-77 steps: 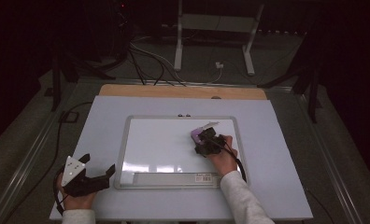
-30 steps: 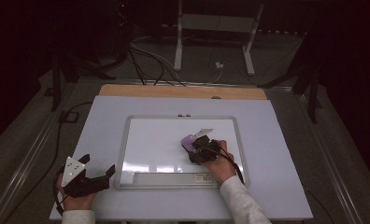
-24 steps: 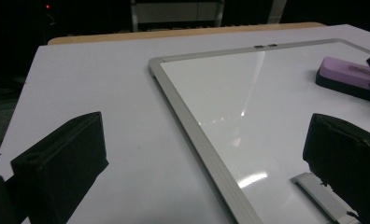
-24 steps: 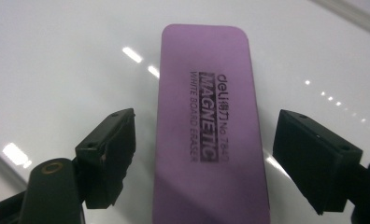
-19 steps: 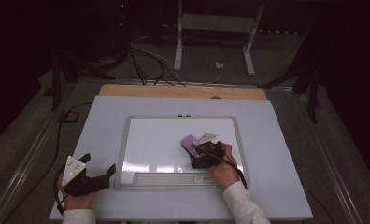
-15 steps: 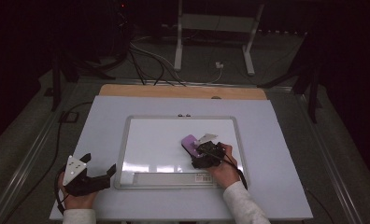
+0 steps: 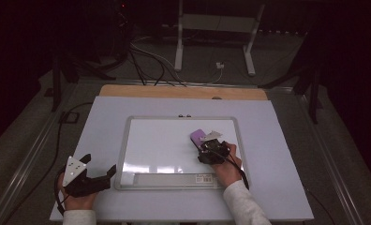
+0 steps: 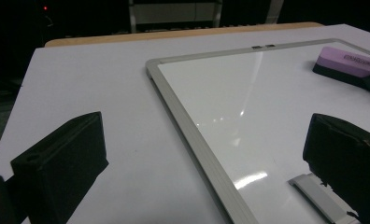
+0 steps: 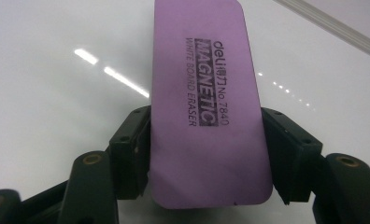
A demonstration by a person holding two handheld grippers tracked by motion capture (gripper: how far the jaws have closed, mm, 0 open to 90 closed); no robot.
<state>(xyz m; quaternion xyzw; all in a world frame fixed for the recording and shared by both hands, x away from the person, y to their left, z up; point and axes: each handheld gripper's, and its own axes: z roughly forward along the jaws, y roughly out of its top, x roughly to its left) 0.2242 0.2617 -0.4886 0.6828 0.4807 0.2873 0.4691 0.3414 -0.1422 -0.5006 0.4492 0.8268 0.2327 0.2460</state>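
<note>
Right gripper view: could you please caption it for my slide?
Right gripper closed on a purple whiteboard eraser over the whiteboard.

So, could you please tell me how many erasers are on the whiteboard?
1. The purple eraser lies on the right half of the whiteboard, between the right gripper's fingers. None hidden, as far as the views show.

A purple eraser with black lettering lies on a white, grey-framed whiteboard.
</note>
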